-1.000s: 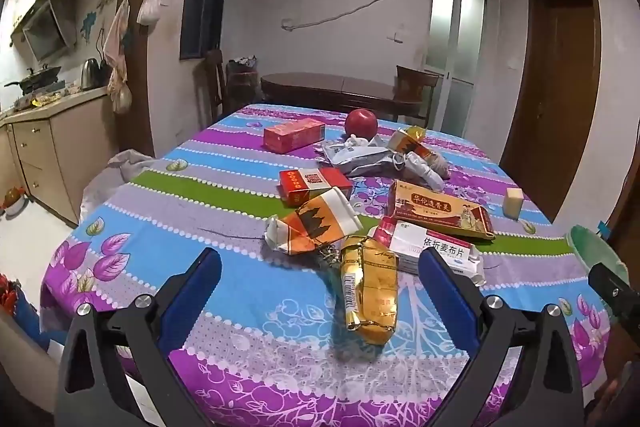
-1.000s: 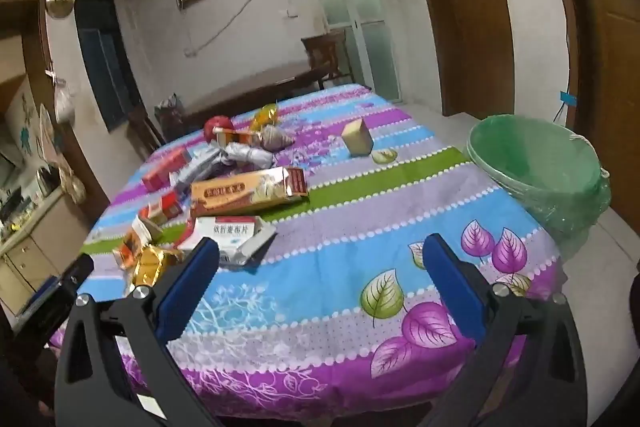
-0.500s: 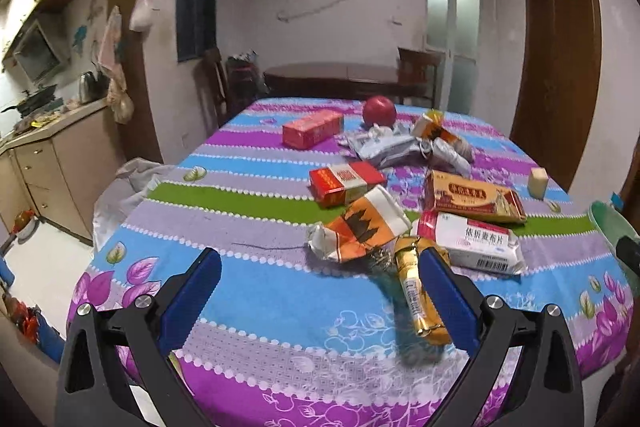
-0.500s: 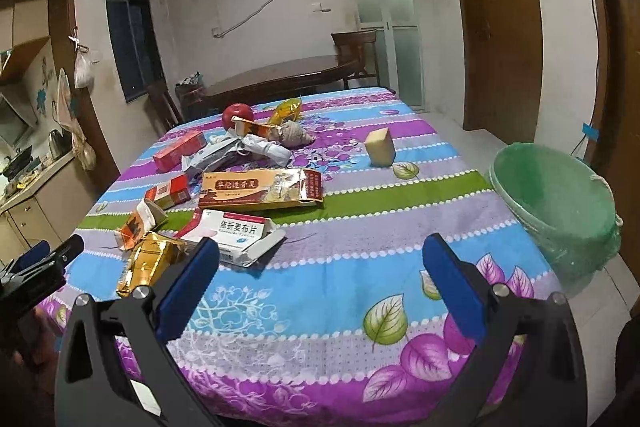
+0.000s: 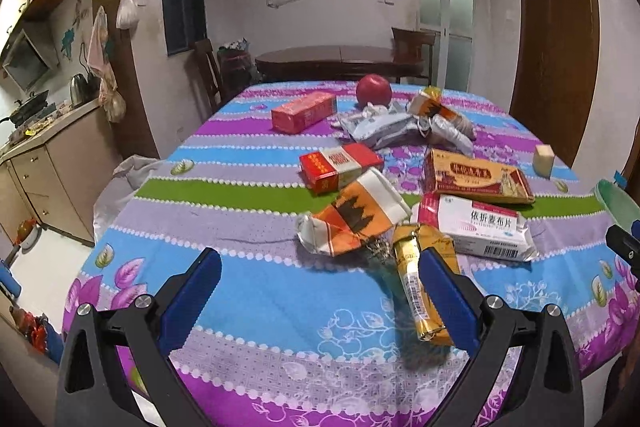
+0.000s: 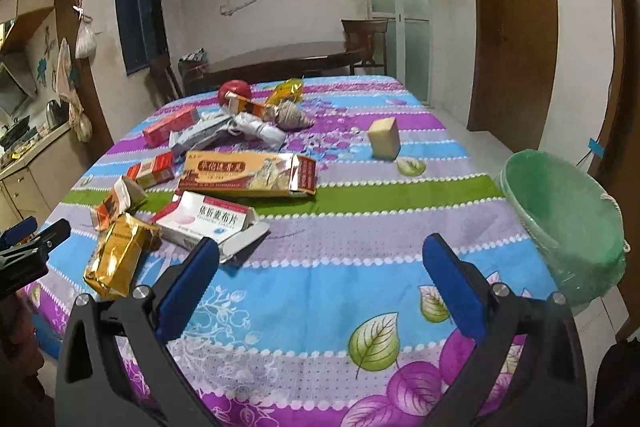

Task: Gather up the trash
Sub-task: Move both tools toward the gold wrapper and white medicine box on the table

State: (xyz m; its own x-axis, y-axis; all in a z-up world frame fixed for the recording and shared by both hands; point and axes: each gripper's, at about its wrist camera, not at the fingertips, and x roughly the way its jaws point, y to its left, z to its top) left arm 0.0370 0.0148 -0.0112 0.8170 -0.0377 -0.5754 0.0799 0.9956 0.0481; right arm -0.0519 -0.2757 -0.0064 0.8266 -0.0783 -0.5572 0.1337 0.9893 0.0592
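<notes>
Both grippers, L (image 5: 320,291) & R (image 6: 320,279), gape empty; gold wrapper (image 5: 420,291) just inside L's right finger.

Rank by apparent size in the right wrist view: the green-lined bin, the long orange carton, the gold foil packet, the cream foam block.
1. Green-lined bin, though it sits nearest the camera.
2. Long orange carton.
3. Gold foil packet, nearer the camera than the carton, so unsure.
4. Cream foam block.
</notes>
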